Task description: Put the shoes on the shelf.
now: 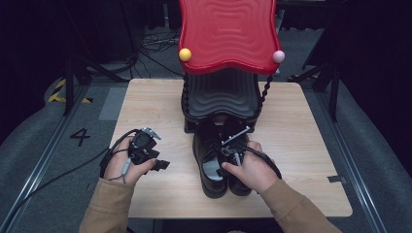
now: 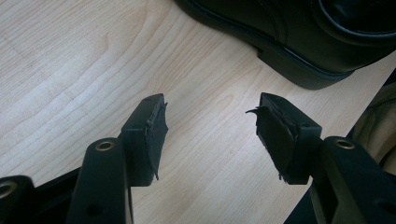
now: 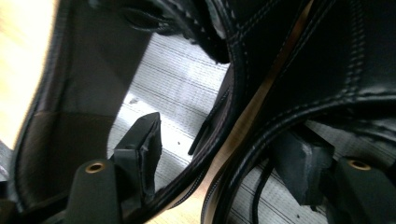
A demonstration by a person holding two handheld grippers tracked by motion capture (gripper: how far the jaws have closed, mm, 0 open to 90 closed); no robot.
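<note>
2 black leather shoes stand side by side near the front middle of the wooden table, toes pointing away toward a black stand topped by a wavy red panel. The left shoe and the right shoe touch along their inner sides. The right gripper, held in the person's right hand, reaches down over the pair; in the right gripper view its jaws are spread, 1 inside the left shoe above its pale insole, the other inside the right shoe, with both inner collars between them. No squeeze on the leather is visible. The left gripper, in the left hand, lies low over the table just left of the shoes, well clear of them; in the left gripper view its jaws are released and hold nothing over bare wood, with the heel of the left shoe beyond. A yellow ball and a pink ball sit at the panel's lower corners.
</note>
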